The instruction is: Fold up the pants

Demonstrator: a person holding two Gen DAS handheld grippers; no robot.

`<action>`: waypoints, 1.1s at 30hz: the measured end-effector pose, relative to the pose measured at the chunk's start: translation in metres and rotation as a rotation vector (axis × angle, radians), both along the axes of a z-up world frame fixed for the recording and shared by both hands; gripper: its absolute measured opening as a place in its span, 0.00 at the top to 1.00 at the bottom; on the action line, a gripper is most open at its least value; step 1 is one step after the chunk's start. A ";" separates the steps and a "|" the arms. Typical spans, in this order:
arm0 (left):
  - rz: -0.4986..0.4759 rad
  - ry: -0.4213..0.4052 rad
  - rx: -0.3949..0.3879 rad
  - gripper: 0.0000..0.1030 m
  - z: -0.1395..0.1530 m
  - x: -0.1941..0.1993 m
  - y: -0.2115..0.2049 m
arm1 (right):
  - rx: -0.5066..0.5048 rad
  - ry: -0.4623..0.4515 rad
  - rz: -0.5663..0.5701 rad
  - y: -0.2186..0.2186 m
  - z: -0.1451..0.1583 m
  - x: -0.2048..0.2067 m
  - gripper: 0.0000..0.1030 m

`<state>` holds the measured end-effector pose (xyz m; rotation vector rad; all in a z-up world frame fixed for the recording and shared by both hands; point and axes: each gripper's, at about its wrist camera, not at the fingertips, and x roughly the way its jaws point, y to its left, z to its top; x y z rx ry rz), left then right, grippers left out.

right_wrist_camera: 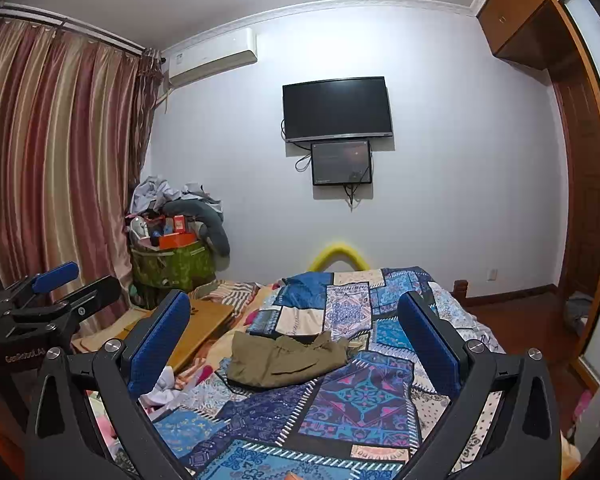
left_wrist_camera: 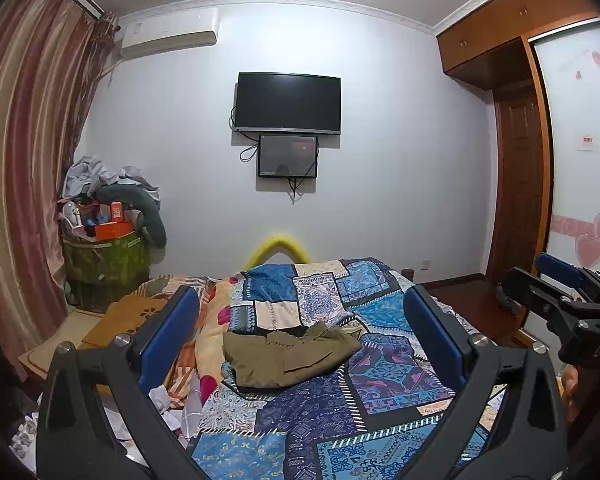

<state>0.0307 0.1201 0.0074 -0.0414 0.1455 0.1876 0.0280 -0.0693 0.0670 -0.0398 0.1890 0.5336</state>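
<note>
Olive-green pants (left_wrist_camera: 288, 354) lie in a folded bundle on the blue patchwork bedspread (left_wrist_camera: 340, 420), also seen in the right wrist view as pants (right_wrist_camera: 286, 358) on the bedspread (right_wrist_camera: 340, 408). My left gripper (left_wrist_camera: 300, 320) is held above the bed, short of the pants, open with nothing between its blue pads. My right gripper (right_wrist_camera: 296, 324) is likewise raised and open, empty. Each gripper shows at the edge of the other's view: the right one (left_wrist_camera: 568, 280) at far right, the left one (right_wrist_camera: 64, 280) at far left.
A heaped green laundry basket (left_wrist_camera: 108, 256) stands by the striped curtain (left_wrist_camera: 28, 160). A wooden board (right_wrist_camera: 200, 328) lies left of the bed with crumpled clothes (right_wrist_camera: 164, 384) below it. A television (left_wrist_camera: 288, 102) hangs on the far wall; a wardrobe (left_wrist_camera: 520, 160) is at right.
</note>
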 end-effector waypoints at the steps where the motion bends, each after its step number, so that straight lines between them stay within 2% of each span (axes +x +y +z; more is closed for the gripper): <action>1: -0.002 -0.001 0.002 0.00 0.000 -0.001 0.000 | -0.002 -0.002 -0.002 0.000 0.000 0.000 0.00; 22: -0.045 0.023 -0.017 0.00 -0.002 0.001 -0.004 | 0.003 -0.004 -0.001 -0.001 0.000 -0.003 0.00; 33: -0.038 0.039 -0.022 0.00 -0.003 0.007 -0.005 | -0.001 0.008 0.000 0.001 0.000 -0.001 0.00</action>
